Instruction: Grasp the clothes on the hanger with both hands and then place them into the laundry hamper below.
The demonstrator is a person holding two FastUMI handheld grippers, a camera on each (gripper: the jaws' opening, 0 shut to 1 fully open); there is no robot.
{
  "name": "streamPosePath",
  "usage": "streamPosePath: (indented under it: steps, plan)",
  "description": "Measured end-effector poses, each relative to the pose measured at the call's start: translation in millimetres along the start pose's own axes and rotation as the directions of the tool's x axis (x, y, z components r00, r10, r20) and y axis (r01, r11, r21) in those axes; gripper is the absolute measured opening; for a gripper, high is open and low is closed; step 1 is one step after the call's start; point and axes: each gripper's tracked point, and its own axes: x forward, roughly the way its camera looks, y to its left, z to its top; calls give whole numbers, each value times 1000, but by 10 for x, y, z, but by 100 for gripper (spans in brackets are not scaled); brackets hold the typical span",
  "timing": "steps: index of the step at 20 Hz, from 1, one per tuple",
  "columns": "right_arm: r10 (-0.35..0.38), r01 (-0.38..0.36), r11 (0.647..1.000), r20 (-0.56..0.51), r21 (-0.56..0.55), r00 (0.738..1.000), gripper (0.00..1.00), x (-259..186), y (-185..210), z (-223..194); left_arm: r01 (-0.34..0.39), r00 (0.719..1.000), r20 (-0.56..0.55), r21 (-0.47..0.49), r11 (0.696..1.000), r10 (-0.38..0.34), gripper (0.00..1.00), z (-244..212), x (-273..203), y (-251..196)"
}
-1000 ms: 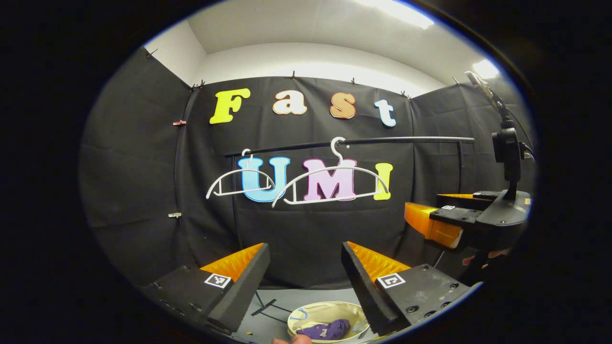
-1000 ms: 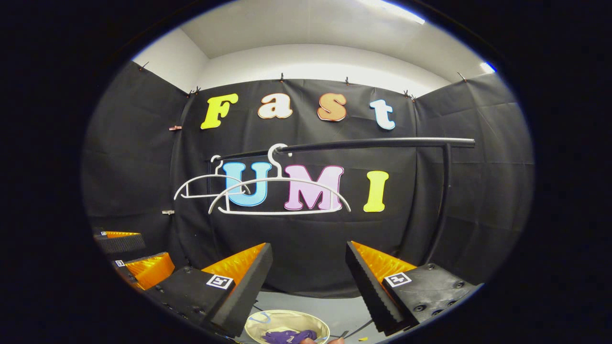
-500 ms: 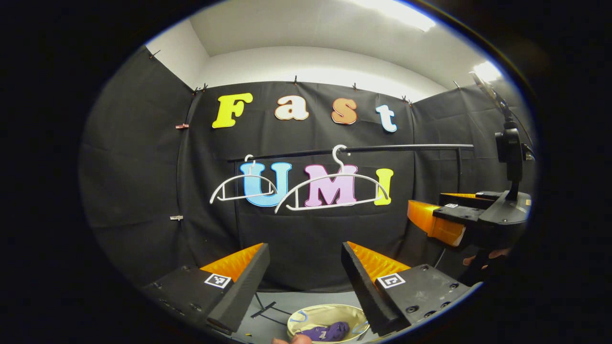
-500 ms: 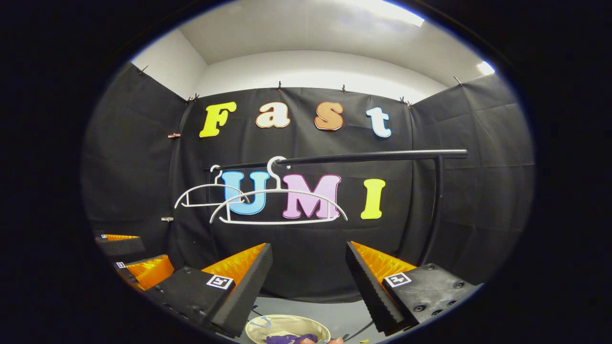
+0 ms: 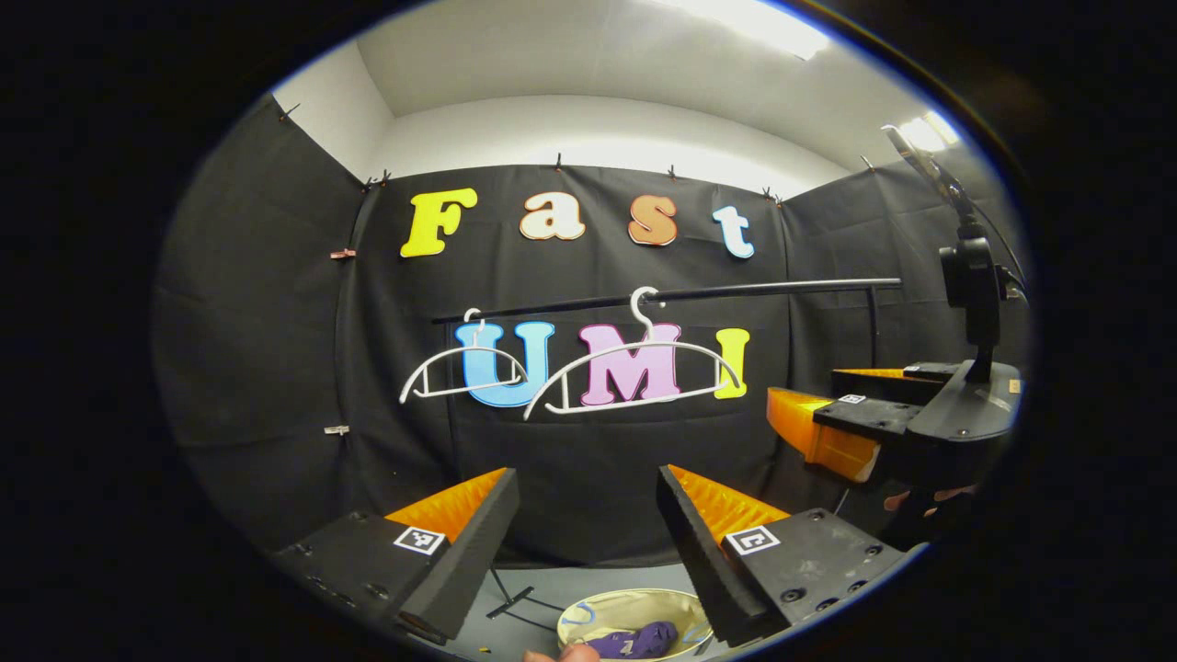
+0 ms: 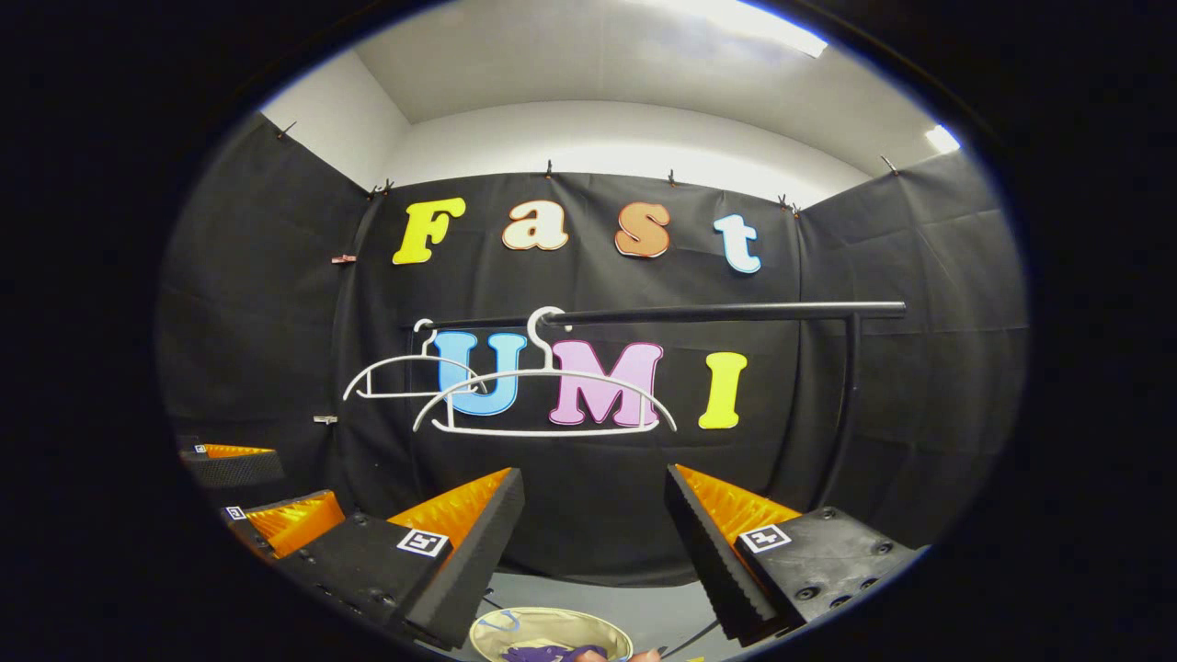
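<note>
Two bare white hangers (image 5: 634, 368) (image 6: 542, 400) hang on the black rail (image 5: 763, 289) (image 6: 717, 313). Far below, a purple garment (image 5: 639, 638) (image 6: 542, 654) lies in the round cream hamper (image 5: 607, 610) (image 6: 542, 627) on the floor. My left gripper (image 5: 587, 487) is open, high above the hamper, with nothing between its fingers. My right gripper (image 6: 593, 487) is open too and holds nothing. In the left gripper view the right gripper (image 5: 855, 414) appears at the right edge, with a hand under it. In the right gripper view the left gripper (image 6: 253, 492) appears at the lower left.
The rail's upright post (image 6: 841, 405) stands at the right. The rack's black foot (image 5: 510, 593) lies on the grey floor (image 5: 533, 625) beside the hamper. Black cloth walls close the booth on three sides. A fingertip (image 5: 570, 653) shows at the bottom edge.
Both views tilt slightly: the rail and hangers sit a little lower in the picture than a second ago, and the hamper has slid toward the bottom edge. Both grippers stay open and empty.
</note>
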Motion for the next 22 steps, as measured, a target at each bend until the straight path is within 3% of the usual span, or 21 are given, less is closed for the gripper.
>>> streamPosePath:
  steps: [8, 22]
  plan:
    - [11, -11, 1000, 11, 27, 1000, 99, -160, 146, 101, -24, 1000, 13, -8, 1000, 24, 92, 107, -73, 133]
    - [32, -32, 998, 3, 50, 999, 99, -403, 329, 134, -141, 989, 50, 11, 990, 140, 94, 284, -286, 439]
